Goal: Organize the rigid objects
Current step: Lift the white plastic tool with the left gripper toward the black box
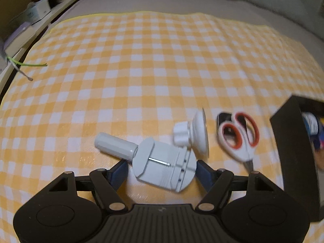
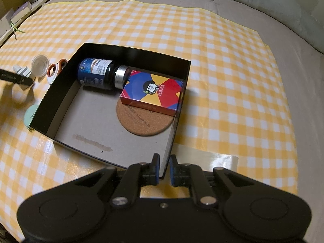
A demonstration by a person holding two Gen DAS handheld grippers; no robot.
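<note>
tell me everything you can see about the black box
The black box is an open, lidless rectangular tray, cardboard by its look: black walls, bare grey-brown floor with a scuffed strip. It sits flat on the checked cloth. Inside lie a dark bottle, a colourful card pack and a cork coaster. The right gripper straddles its near corner wall.

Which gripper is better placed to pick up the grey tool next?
Left. The left gripper stands open astride the grey tool, while the right gripper sits nearly shut at the black box corner.
</note>
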